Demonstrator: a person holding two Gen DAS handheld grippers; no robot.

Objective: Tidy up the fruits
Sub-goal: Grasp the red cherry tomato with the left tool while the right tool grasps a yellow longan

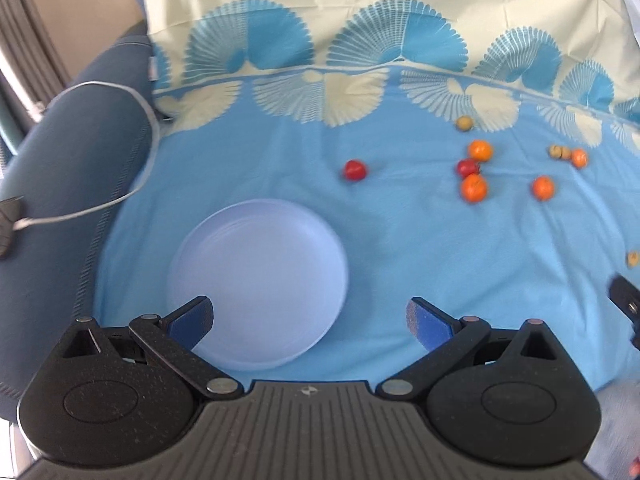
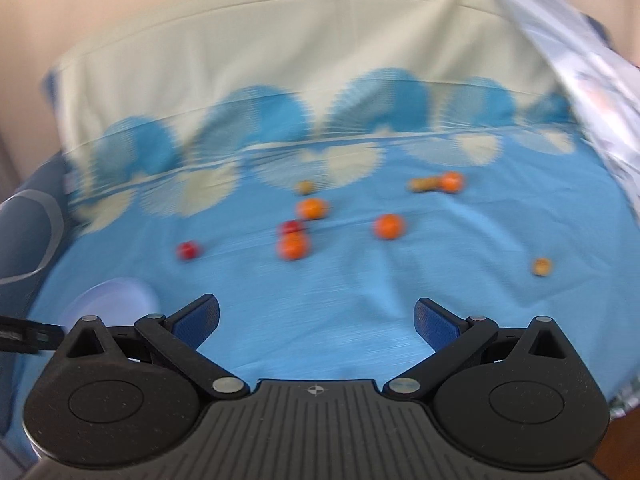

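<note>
A pale lilac plate (image 1: 256, 280) lies empty on the blue cloth, just ahead of my open left gripper (image 1: 310, 320); its edge shows in the right wrist view (image 2: 116, 292). Small fruits lie scattered beyond: a lone red one (image 1: 354, 169) (image 2: 187, 250), a cluster of two oranges and a red one (image 1: 473, 187) (image 2: 293, 245), another orange (image 1: 543, 188) (image 2: 389, 226), an orange beside tan fruits (image 1: 579, 157) (image 2: 451, 181), and single tan fruits (image 1: 464, 123) (image 2: 541, 266). My right gripper (image 2: 318, 320) is open and empty, well short of the fruits.
The blue cloth (image 1: 400, 260) with a cream fan pattern covers a soft surface and rises at the back. A dark blue cushion (image 1: 80, 152) with a white cable (image 1: 120, 88) lies left. The other gripper's tip (image 1: 624, 300) shows at the right edge.
</note>
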